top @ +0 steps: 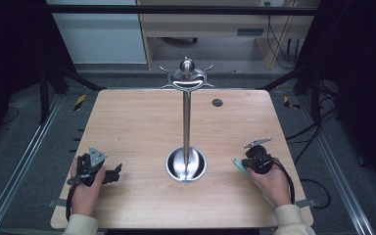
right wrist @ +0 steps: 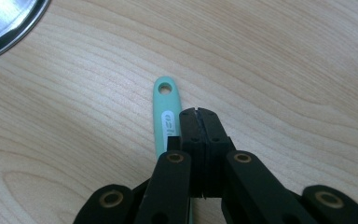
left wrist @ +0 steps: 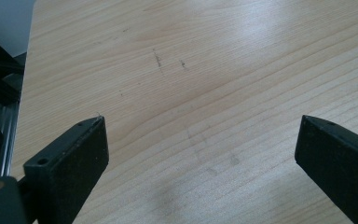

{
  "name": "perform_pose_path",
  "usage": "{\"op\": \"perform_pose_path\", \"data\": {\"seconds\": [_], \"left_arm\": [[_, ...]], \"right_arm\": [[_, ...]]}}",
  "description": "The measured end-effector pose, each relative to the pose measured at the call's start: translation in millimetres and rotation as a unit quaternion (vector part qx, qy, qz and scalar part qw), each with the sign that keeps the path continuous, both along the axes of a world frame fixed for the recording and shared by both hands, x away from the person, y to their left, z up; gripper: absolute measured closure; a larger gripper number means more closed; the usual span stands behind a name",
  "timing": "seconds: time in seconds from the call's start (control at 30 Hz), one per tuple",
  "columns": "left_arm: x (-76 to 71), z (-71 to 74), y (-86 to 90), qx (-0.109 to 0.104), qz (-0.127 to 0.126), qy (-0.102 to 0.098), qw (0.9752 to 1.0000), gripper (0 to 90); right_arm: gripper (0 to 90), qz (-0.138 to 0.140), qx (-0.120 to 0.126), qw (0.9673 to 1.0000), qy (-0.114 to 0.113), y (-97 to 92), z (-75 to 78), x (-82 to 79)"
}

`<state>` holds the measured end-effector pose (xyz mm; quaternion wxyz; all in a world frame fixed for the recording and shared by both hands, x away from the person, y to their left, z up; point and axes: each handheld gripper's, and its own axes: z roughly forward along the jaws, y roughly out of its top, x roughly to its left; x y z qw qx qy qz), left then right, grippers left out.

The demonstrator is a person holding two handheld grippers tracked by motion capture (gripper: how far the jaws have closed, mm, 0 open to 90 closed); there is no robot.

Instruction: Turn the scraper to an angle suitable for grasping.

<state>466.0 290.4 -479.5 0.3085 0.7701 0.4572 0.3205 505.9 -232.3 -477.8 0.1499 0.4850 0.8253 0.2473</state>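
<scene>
Right gripper view: right gripper (right wrist: 198, 112), jaws pressed together and empty, hovers over a mint handle (right wrist: 166, 112) lying flat beside the stand (top: 186, 164). Left gripper (left wrist: 200, 140), spread wide, waits.

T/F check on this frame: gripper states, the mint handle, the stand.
1. The left gripper is shut. False: its jaws stand wide apart over bare table.
2. The right gripper has its jaws together. True.
3. The mint handle is clamped between the right jaws. False: it lies on the wood beside them.
4. The metal stand stands upright on a round base. True.
5. The mint handle hangs from the stand's hooks. False: it lies flat on the table.
</scene>
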Motion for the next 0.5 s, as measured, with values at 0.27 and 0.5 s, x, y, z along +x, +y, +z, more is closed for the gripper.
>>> {"op": "perform_pose_path", "data": {"seconds": [0.27,0.5], "left_arm": [[-0.3,-0.1,-0.4,0.001,-0.001,0.001,1.0000,2.5],[-0.8,-0.2,0.1,0.000,0.000,0.000,1.0000,2.5]], "right_arm": [[90.0,0.022,0.004,0.9997,0.006,1.5,0.0,-2.2],[90.0,0.057,0.009,0.9981,0.020,7.8,1.1,-10.2]]}}
